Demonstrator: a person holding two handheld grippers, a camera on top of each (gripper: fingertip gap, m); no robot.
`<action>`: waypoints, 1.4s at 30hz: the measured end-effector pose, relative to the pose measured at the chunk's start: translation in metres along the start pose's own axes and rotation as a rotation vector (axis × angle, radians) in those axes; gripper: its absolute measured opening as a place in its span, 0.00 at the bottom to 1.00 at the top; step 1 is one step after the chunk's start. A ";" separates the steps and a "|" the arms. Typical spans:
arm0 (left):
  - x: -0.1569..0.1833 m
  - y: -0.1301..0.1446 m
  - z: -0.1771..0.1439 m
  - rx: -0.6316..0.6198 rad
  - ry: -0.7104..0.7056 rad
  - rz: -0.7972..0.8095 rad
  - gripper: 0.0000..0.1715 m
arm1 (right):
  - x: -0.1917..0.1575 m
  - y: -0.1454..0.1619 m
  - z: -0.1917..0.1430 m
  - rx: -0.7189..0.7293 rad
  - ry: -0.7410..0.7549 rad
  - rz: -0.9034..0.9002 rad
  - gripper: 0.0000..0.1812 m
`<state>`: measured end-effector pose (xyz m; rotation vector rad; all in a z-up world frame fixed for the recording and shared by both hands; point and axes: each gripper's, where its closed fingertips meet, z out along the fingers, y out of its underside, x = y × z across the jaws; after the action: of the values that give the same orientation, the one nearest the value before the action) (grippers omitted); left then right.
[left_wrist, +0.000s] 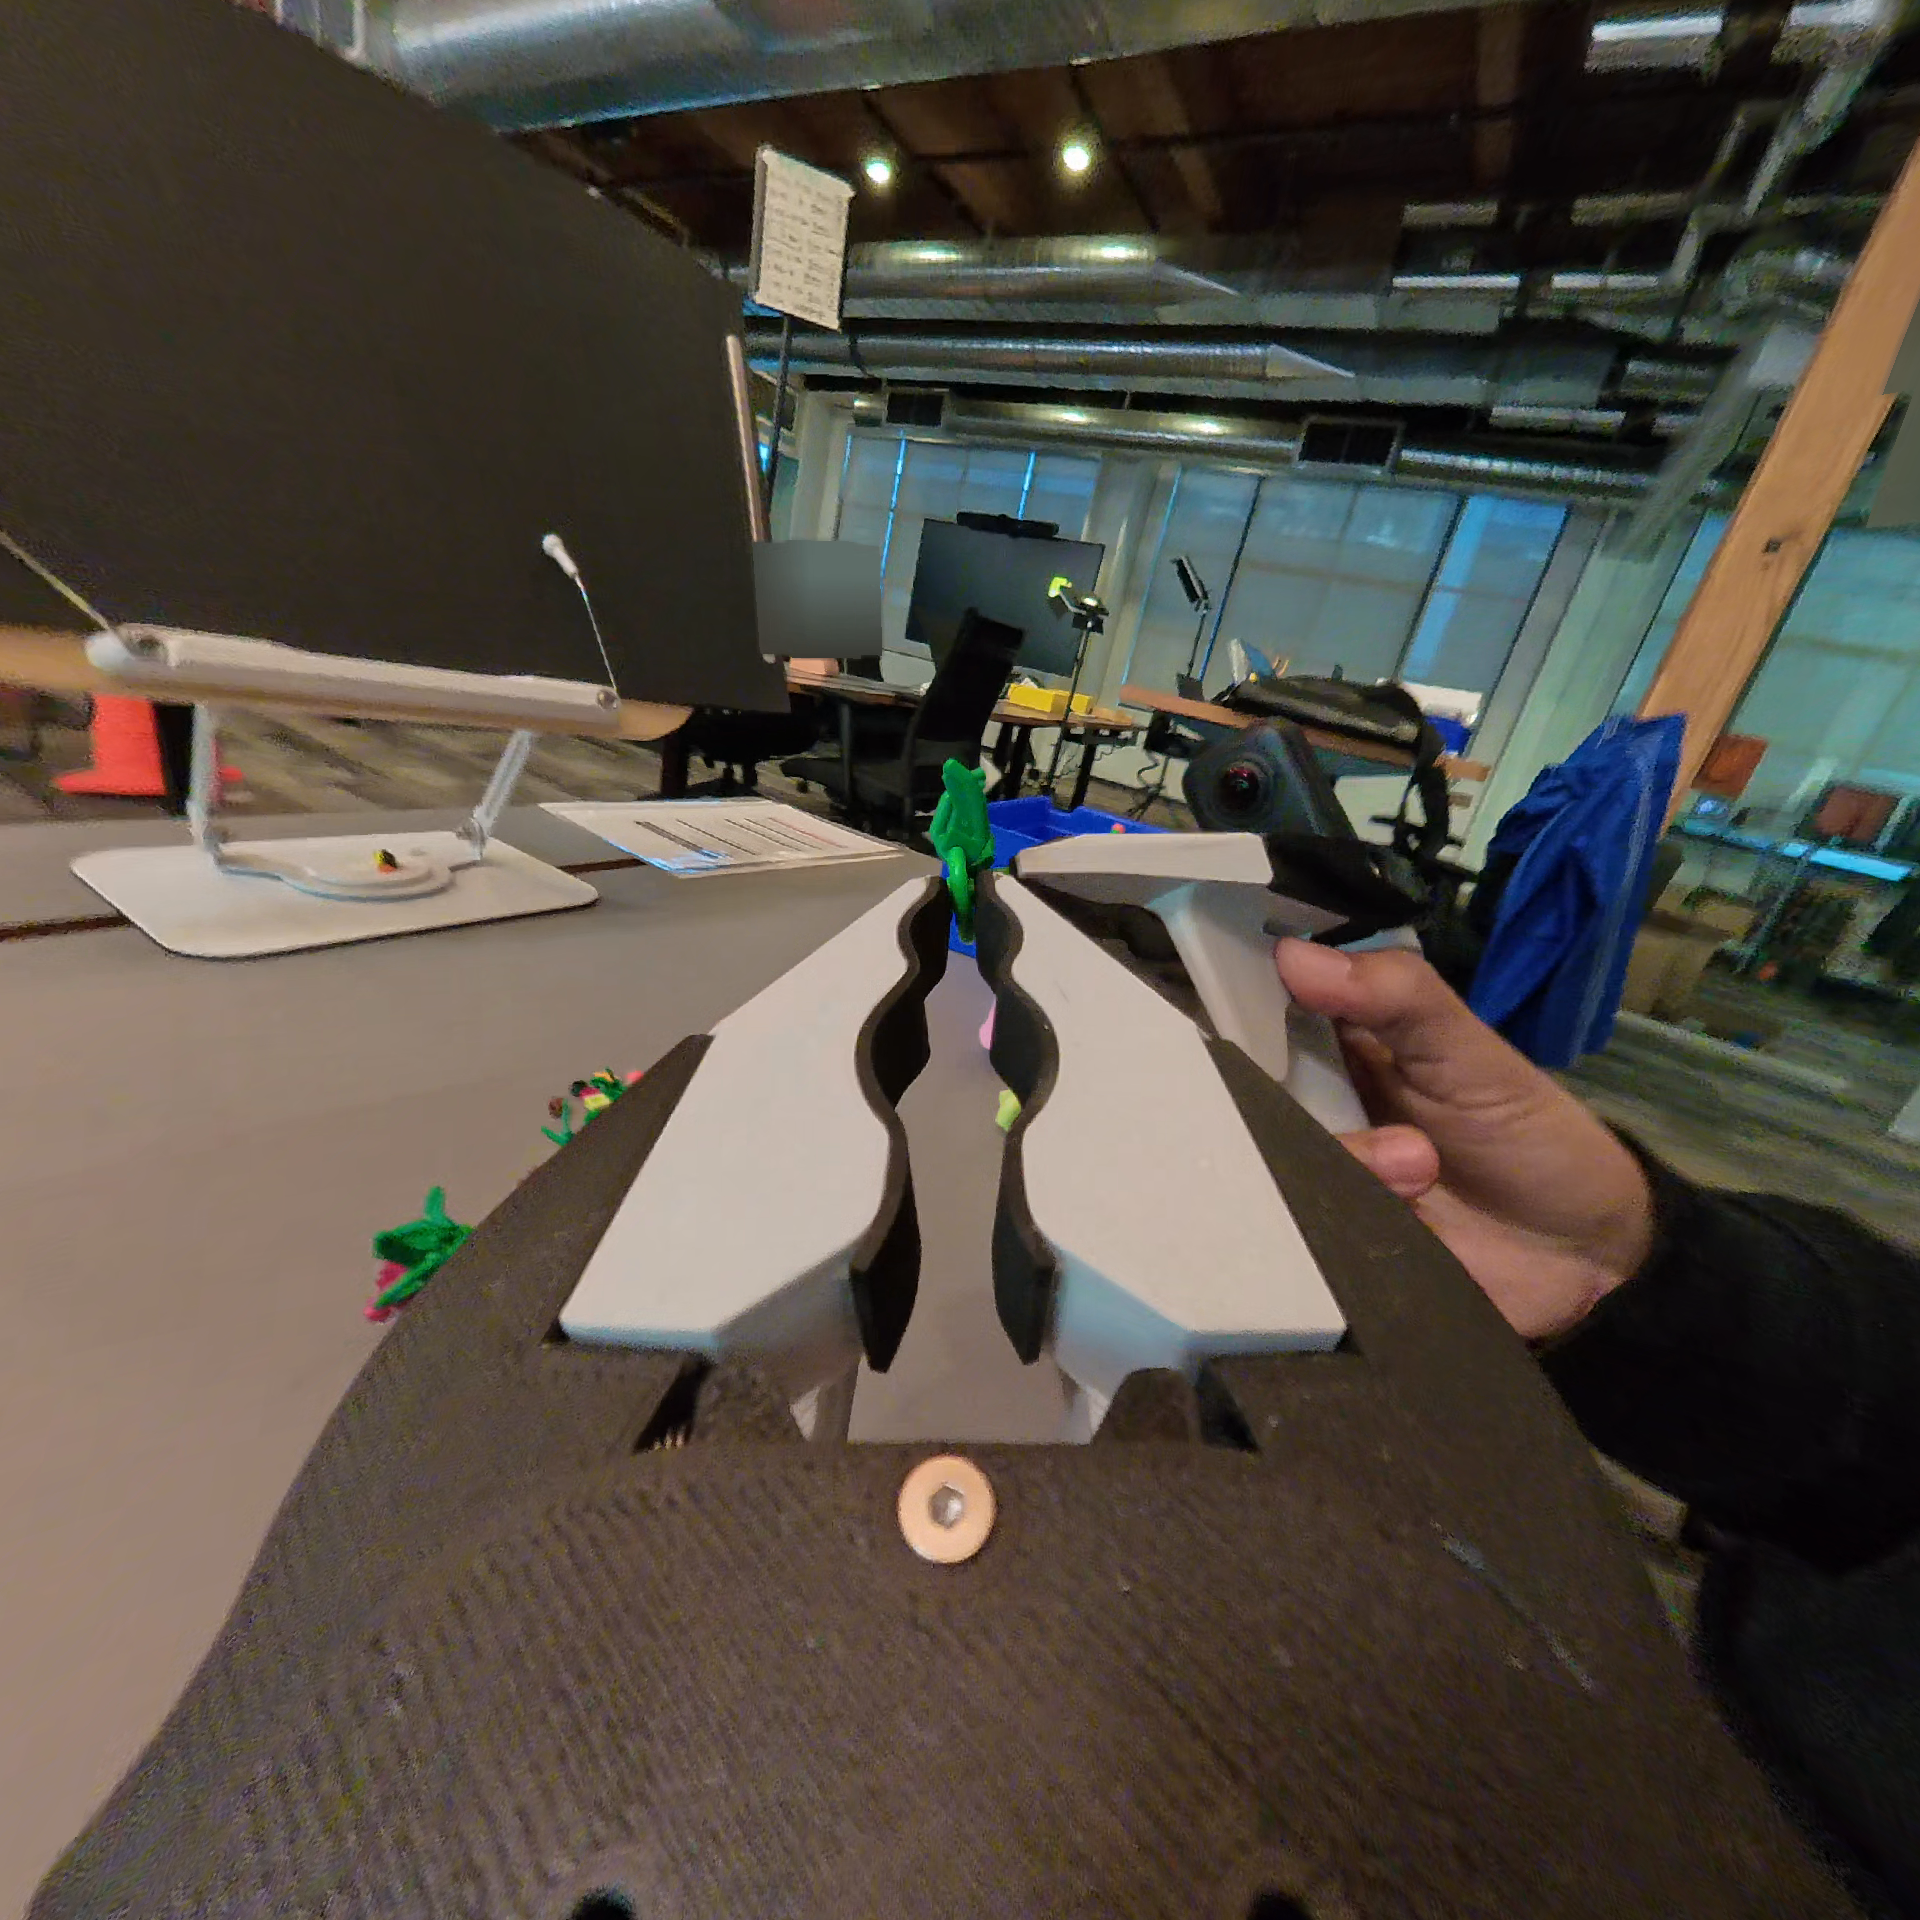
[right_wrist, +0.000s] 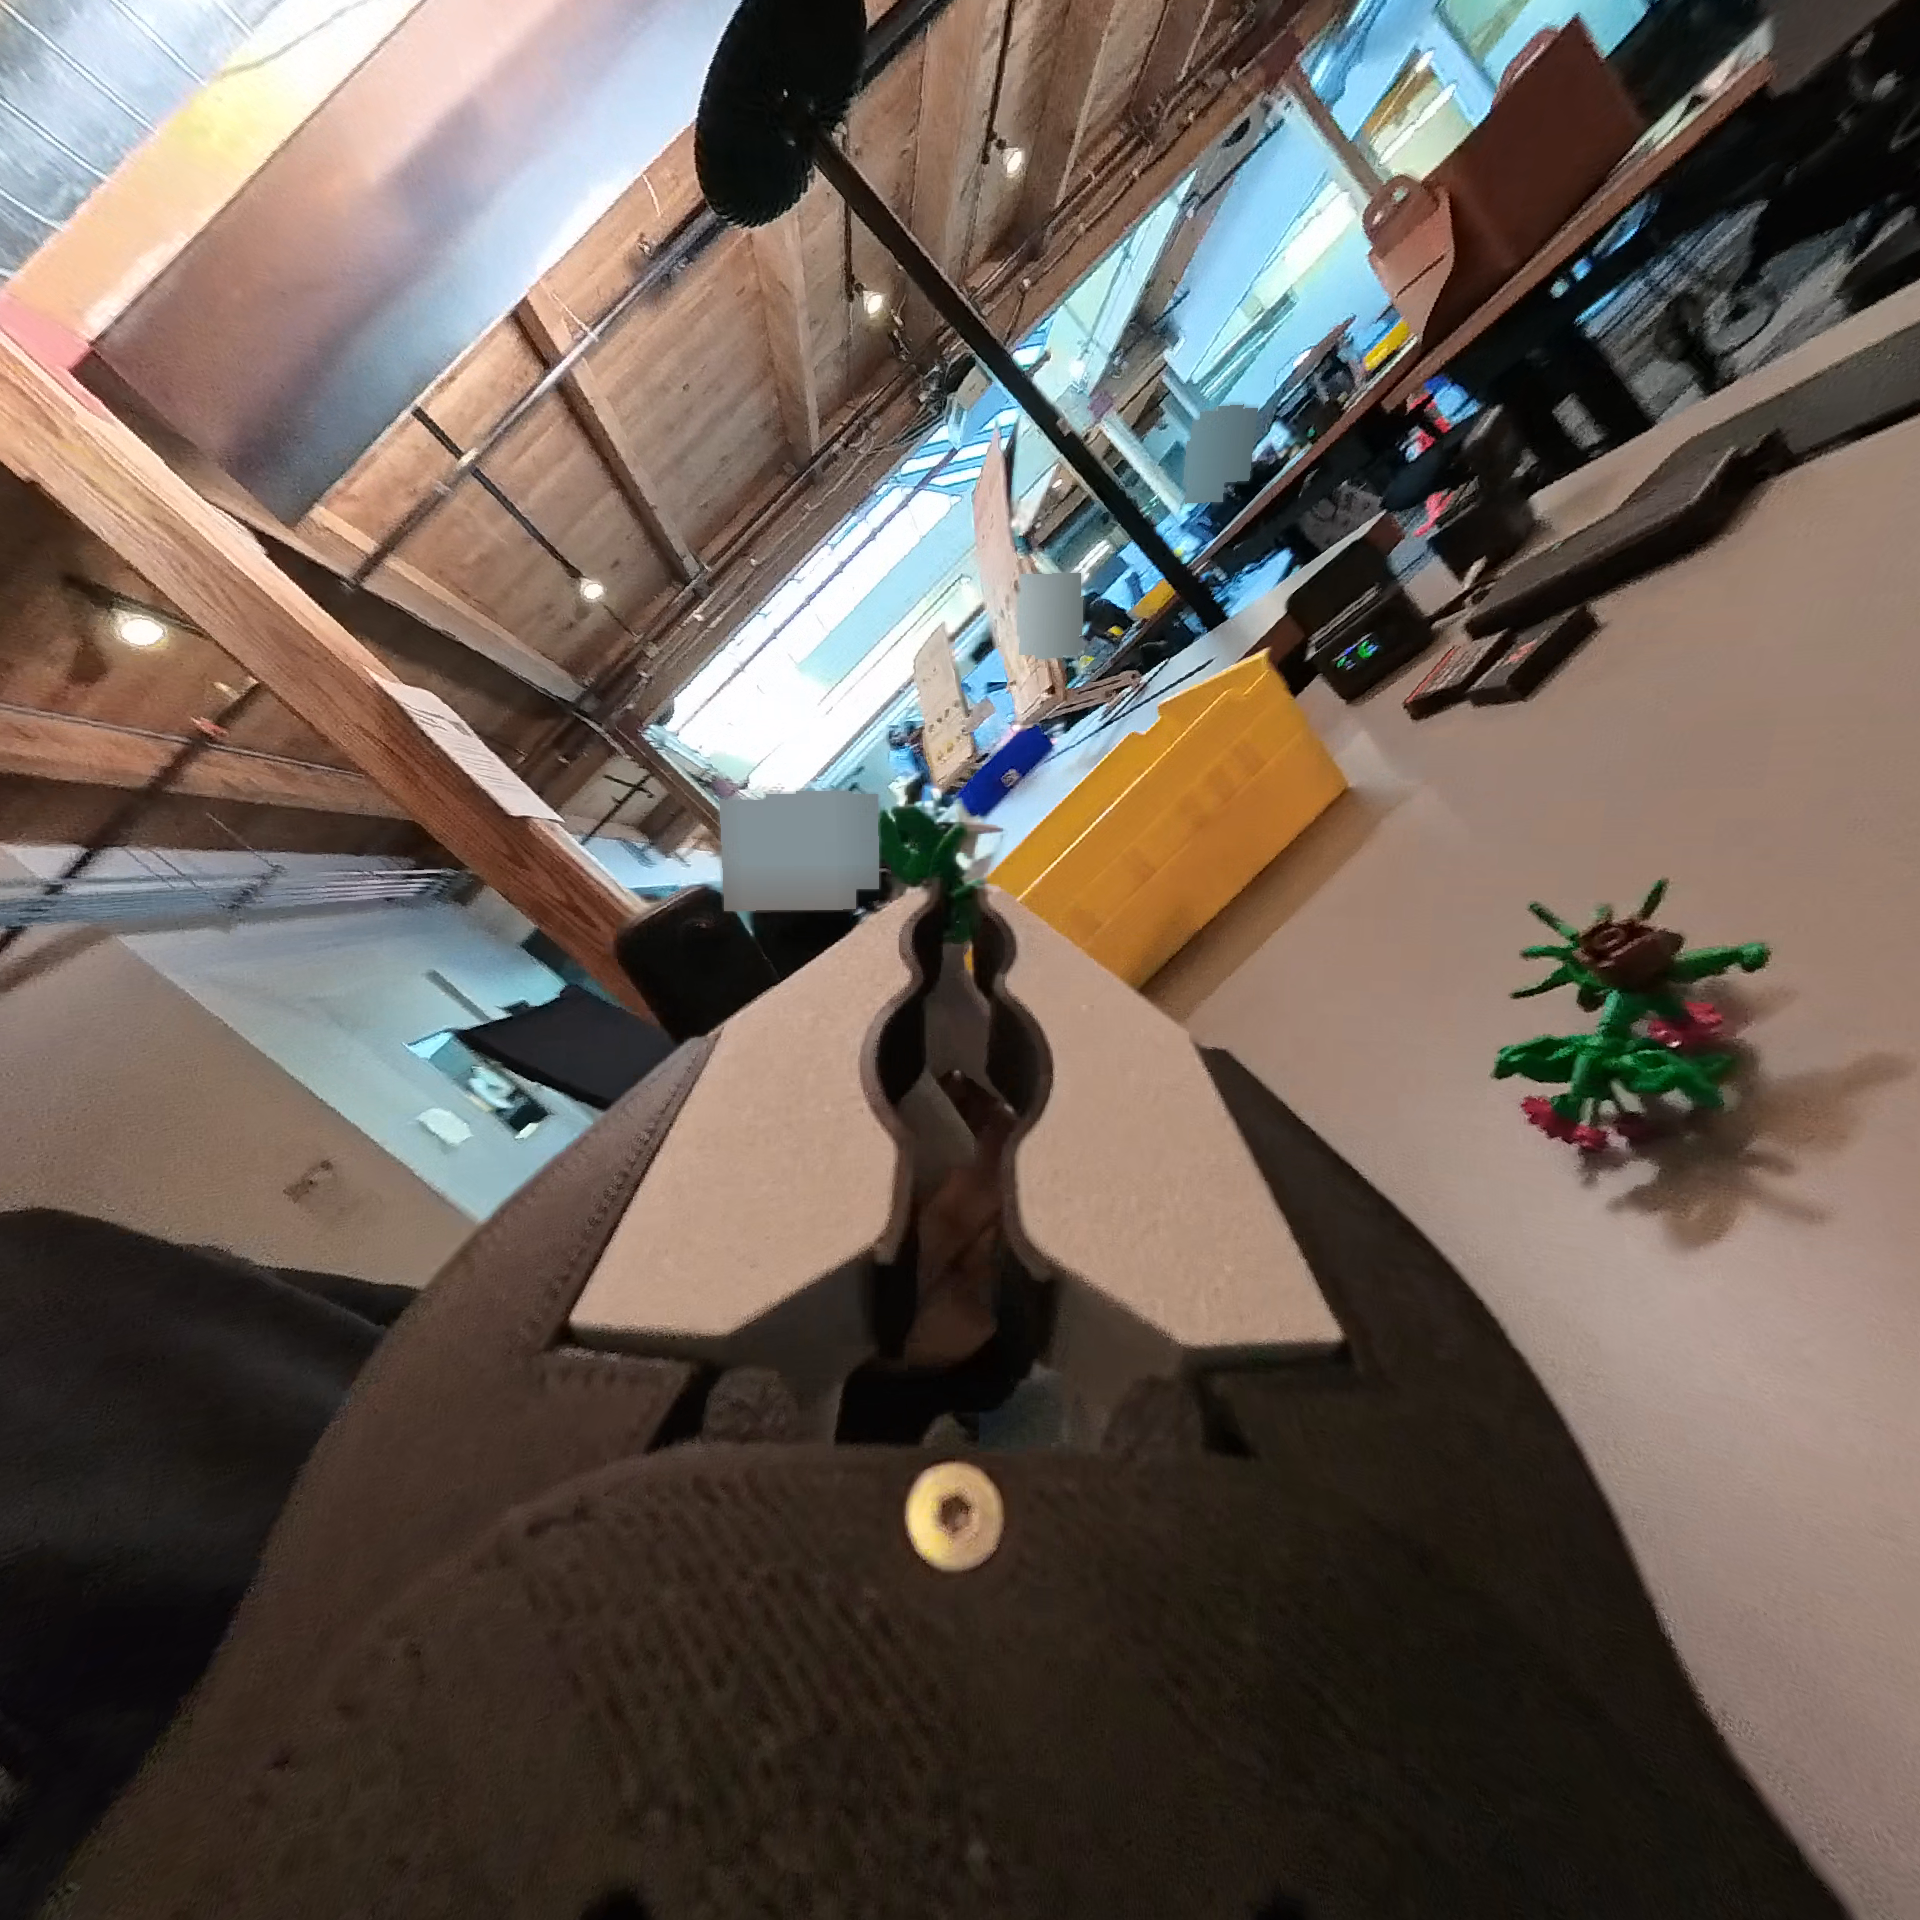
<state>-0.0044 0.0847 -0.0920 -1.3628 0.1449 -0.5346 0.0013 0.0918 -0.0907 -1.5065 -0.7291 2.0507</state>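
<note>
My left gripper (left_wrist: 964, 883) is shut on the lower stem of a green toy plant piece (left_wrist: 958, 821), which stands up past the fingertips above the grey table (left_wrist: 312, 1091). My right gripper (left_wrist: 1023, 860), held by a hand (left_wrist: 1455, 1101), comes in from the right with its tip against the same piece. In the right wrist view my right gripper (right_wrist: 954, 902) is shut on the green leafy piece (right_wrist: 920, 847) at its tips. A toy plant cluster with green stems, red flowers and a brown top (right_wrist: 1621, 1029) lies on the table to the right.
A white stand (left_wrist: 312, 883) carrying a large black board stands at the back left, with a paper sheet (left_wrist: 727, 831) beside it. Small green and pink pieces (left_wrist: 416, 1252) lie on the table at the left. A blue bin (left_wrist: 1039, 821), a yellow bin (right_wrist: 1174, 821) and black boxes (right_wrist: 1351, 623) stand farther back. The grippers are tip to tip, or close to it.
</note>
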 end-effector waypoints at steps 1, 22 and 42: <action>0.001 0.000 0.000 -0.006 -0.006 0.054 0.00 | 0.000 0.000 -0.001 -0.008 -0.010 0.038 0.01; 0.000 0.014 -0.004 -0.081 0.056 0.309 0.00 | 0.013 0.015 0.004 -0.116 -0.207 0.477 0.01; -0.035 -0.004 -0.016 0.035 -0.099 0.003 0.00 | 0.143 -0.054 -0.002 -0.426 0.766 -0.362 0.00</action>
<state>-0.0425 0.0852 -0.0992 -1.3514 0.0563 -0.4644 -0.0315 0.2269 -0.1550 -2.0145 -1.0378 0.9587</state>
